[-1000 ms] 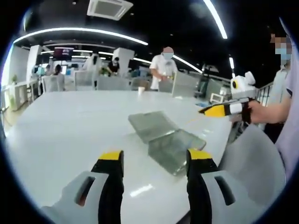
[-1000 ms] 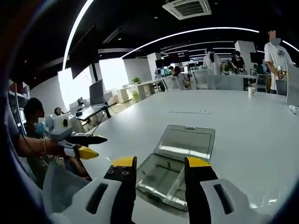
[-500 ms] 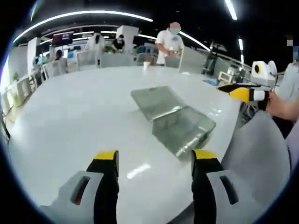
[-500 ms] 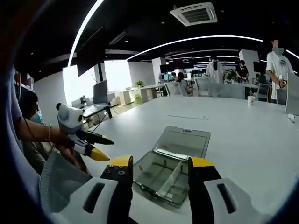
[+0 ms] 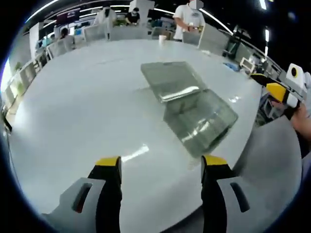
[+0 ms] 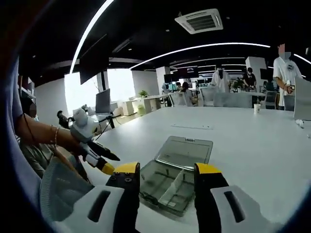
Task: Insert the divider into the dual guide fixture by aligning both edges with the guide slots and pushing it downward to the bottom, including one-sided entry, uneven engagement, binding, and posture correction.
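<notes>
A clear plastic box (image 5: pixel 197 114) lies with its lid (image 5: pixel 169 80) flat open on the white table (image 5: pixel 87 107). In the right gripper view the same box (image 6: pixel 167 182) holds a slanted clear divider (image 6: pixel 176 184), with the lid (image 6: pixel 187 152) behind it. My left gripper (image 5: pixel 160 165) stands open above the table's near edge, short of the box, with nothing between its fingers. My right gripper (image 6: pixel 163 170) is open too, just in front of the box. In each view the other gripper enters from the side: the right one (image 5: pixel 279 90) and the left one (image 6: pixel 92 150).
A person's hand (image 6: pixel 53 138) and grey sleeve (image 5: pixel 269 165) hold the grippers at the table's near edge. A paper cup (image 5: pixel 162 39) stands far back on the table. Several people, chairs and monitors sit beyond the table.
The left gripper view has tilted downward and risen, so the box now sits higher and more from above. The right gripper view is nearly steady; the left gripper in it moved up and right.
</notes>
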`<state>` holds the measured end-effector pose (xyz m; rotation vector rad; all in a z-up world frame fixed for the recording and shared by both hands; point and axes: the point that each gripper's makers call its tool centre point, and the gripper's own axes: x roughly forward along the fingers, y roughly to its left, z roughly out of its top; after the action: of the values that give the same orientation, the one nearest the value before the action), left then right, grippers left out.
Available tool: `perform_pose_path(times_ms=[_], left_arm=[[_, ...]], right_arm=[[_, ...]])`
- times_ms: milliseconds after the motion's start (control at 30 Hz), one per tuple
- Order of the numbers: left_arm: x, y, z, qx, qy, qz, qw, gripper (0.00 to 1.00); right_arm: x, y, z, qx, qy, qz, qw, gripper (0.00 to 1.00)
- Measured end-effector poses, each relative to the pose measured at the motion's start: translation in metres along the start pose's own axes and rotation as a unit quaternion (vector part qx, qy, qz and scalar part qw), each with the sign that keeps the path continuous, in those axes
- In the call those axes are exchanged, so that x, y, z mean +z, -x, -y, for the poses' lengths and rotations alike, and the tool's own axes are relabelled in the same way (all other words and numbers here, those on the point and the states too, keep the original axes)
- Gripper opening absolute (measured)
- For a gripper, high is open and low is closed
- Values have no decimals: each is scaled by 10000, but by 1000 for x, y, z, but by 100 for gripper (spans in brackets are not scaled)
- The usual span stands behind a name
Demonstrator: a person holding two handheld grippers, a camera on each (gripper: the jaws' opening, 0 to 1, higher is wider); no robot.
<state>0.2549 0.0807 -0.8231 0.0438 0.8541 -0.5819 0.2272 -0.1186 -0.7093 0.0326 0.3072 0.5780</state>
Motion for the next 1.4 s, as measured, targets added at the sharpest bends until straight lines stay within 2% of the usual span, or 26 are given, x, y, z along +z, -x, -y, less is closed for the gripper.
perform_pose_path(times_ms=[133, 467, 567, 800, 1033, 1233, 1333, 1400], left_arm=[[1, -4, -1, 43, 259, -53, 9996, 64], [-3, -15, -4, 195, 595, -333, 9975, 63], [-3, -16, -5, 254, 567, -372, 9974, 63], [-7, -22, -8, 396, 851, -538, 9941, 63], [-10, -26, -9, 465, 969, -681, 9919, 62], [-9, -27, -11, 597, 1113, -724, 9893, 61], [-5, -29, -14, 688, 1343, -710, 9860, 61], [-3, -30, -14, 716, 1242, -677, 9873, 60]], right_arm=[[3, 1, 2, -26, -40, 92, 9999, 40], [8, 5, 7, -126, -116, 245, 9996, 38], [8, 6, 8, -144, -133, 272, 9994, 38], [11, 8, 11, -173, -172, 343, 9991, 37], [13, 9, 13, -188, -236, 415, 9987, 37], [15, 10, 13, -201, -271, 461, 9984, 36], [15, 11, 13, -185, -300, 483, 9982, 35], [16, 11, 14, -191, -290, 502, 9981, 34]])
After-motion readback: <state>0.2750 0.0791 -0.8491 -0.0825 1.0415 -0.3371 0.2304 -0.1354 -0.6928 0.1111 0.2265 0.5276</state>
